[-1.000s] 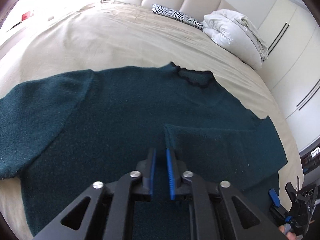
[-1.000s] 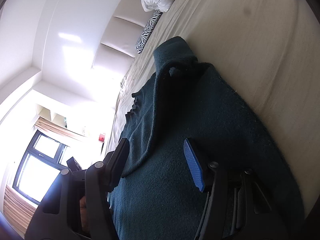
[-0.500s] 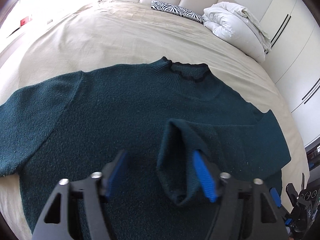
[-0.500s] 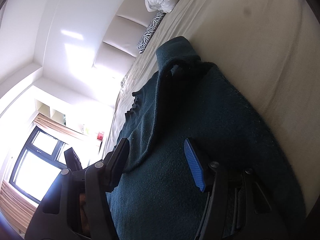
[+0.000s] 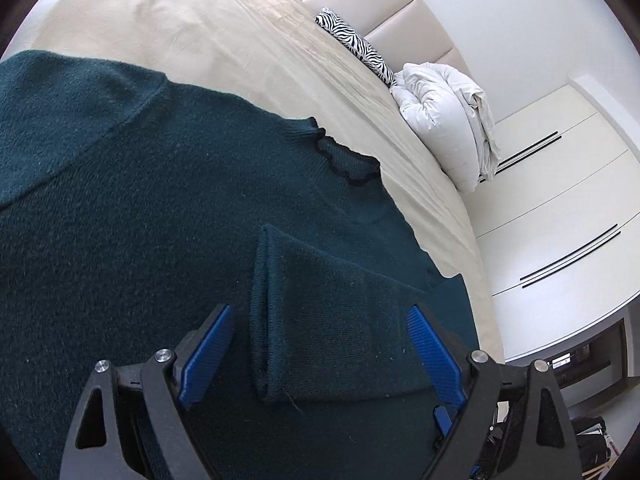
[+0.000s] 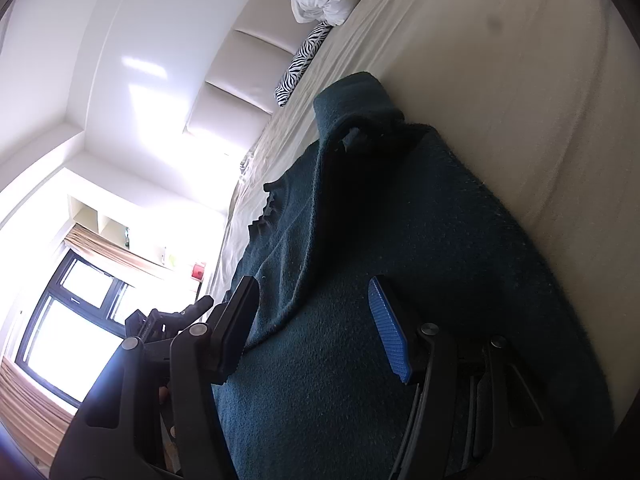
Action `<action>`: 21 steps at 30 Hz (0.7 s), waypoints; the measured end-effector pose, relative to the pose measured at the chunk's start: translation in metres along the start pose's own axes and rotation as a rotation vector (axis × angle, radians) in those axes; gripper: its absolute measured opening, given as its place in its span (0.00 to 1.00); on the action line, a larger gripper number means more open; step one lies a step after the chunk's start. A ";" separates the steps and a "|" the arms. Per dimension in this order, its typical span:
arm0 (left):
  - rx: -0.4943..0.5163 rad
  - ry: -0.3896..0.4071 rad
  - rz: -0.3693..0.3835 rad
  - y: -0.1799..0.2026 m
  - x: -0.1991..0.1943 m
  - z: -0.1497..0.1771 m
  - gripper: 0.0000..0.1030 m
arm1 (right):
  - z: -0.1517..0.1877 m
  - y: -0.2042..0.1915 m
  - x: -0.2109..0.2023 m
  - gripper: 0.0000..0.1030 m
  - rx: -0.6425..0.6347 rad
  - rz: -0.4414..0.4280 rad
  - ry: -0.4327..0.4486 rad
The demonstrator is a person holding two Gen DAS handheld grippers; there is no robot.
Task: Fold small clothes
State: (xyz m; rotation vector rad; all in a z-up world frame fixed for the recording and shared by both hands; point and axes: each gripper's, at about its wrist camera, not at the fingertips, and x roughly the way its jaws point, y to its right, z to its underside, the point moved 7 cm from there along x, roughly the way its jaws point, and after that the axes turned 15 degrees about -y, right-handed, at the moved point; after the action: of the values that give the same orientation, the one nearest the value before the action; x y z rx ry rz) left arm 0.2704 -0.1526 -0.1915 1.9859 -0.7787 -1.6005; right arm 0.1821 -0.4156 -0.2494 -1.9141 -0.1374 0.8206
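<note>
1. Dark teal knitted sweater lies flat on the beige bedsheet, ruffled collar toward the far side.
2. One sleeve is already folded in across the body; its cuff end sits near you, between the blue pads of your left gripper.
3. Left gripper: jaws spread wide, pads clear of the sleeve on both sides, nothing pinched.
4. Right gripper: jaws partly apart over the sweater's right near part. Pads don't look to press on the knit, but contact underneath is hard to see.
5. Step in hand, as I judge it: first sleeve fold done and let go, the left-side sleeve not yet folded.
6. Next move likely calls for you to reach left to that spread sleeve, pinch near the cuff and carry it across the body.
7. Background: white crumpled duvet and zebra-print pillow far right, well apart from the sweater.
</note>
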 end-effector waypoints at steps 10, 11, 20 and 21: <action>0.080 -0.065 -0.227 0.006 0.027 -0.019 0.28 | -0.001 -0.001 0.004 0.54 -0.016 0.019 0.000; 0.087 -0.068 -0.235 0.006 0.027 -0.021 0.17 | -0.001 -0.001 0.005 0.54 -0.018 0.021 0.000; 0.124 0.096 -0.222 0.000 -0.008 -0.042 0.09 | -0.002 0.002 0.003 0.54 -0.011 0.006 0.003; 0.138 0.107 -0.226 -0.002 -0.008 -0.043 0.09 | -0.002 0.003 0.003 0.54 -0.007 0.001 0.004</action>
State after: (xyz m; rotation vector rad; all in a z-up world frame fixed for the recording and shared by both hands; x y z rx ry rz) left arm 0.3112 -0.1453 -0.1776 2.3085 -0.6581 -1.5836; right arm 0.1845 -0.4169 -0.2525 -1.9227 -0.1372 0.8177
